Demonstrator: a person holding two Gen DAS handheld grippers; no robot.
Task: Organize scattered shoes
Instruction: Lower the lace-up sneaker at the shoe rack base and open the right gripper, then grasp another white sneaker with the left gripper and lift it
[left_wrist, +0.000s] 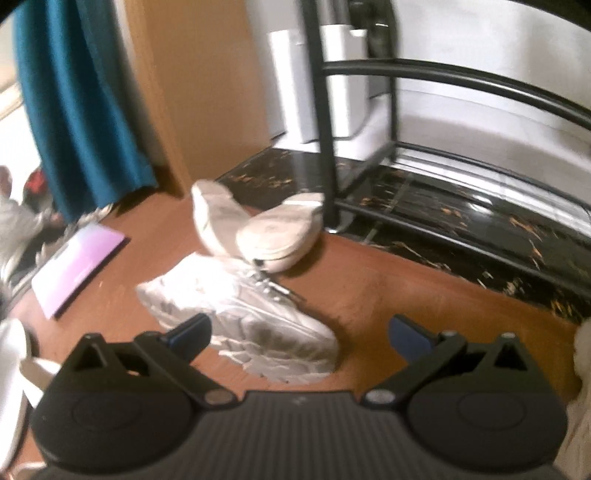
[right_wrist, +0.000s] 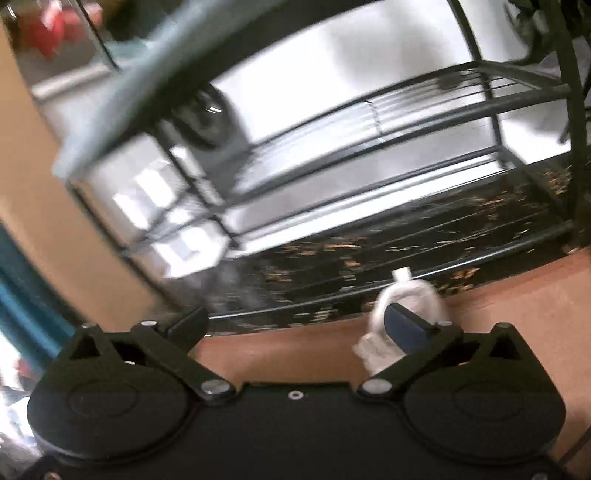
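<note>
A: Left gripper (left_wrist: 299, 332) spread wide, nothing between the fingers, hovering over the chunky white sneaker (left_wrist: 240, 317) lying on its side on the wooden floor (left_wrist: 388, 295)

B: Other shoes?

A: Two pale slip-ons (left_wrist: 258, 225) just beyond the sneaker, overlapping, one sole-up, close to the foot of the black metal shoe rack (left_wrist: 328, 122). Rack shelves in view look bare, too blurred to be sure

B: Right side?

A: Right gripper (right_wrist: 295, 328) also fully apart, holding nothing. Pointing at the rack's lower tiers. Small white thing (right_wrist: 402, 295) right by the right fingertip, blurred, possibly a shoe's heel loop, cannot confirm

B: Plan for the sneaker?

A: Probably next pick for the left. Drop lower, straddle the upper near the collar, not the wide sole. Close on the heel or tongue area where the shoe is narrowest. Loose laces (left_wrist: 273, 284) trailing toward the slip-ons, so lift straight up first to avoid dragging them

B: Placement?

A: Rotate sole-down before reaching the rack, slide in between the rails toe-first, clear of the upright post. Keep room beside it for its mate

B: Risk?

A: Soft mesh slipping under a shallow grip. Go deep before closing
</note>
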